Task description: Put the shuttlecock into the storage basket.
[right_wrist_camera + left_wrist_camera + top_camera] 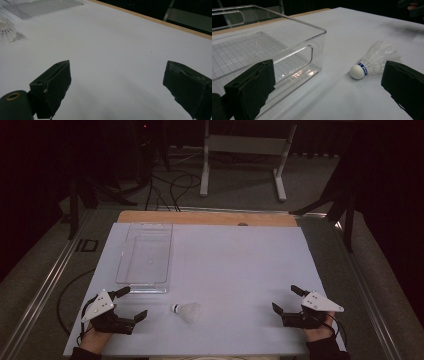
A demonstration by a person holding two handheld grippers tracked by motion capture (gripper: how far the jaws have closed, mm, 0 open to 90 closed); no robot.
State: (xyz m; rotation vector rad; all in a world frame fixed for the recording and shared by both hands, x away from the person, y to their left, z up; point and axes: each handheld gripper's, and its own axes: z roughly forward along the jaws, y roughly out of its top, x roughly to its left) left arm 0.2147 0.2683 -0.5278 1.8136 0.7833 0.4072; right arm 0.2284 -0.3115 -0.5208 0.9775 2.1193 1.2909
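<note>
Grippers sit at the near edge of the white table (240, 265), either side of the shuttlecock (187, 311): the left gripper (133, 303) just left of it, the right gripper (286, 299) well off to its right, both with jaws spread wide and holding nothing. The shuttlecock lies on its side on the bare white surface. Just beyond it to the left stands a clear plastic bin (145, 254). Farther back, past the table's wooden edge (205, 217), grey carpet with black cables (172, 187) and a white metal stand (245, 150) fade into a dark room.

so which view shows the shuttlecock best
The left gripper view: the shuttlecock lies close, its white cork, blue band and feathers clear. The high view shows it small; the right gripper view catches its feathers at the edge.
</note>
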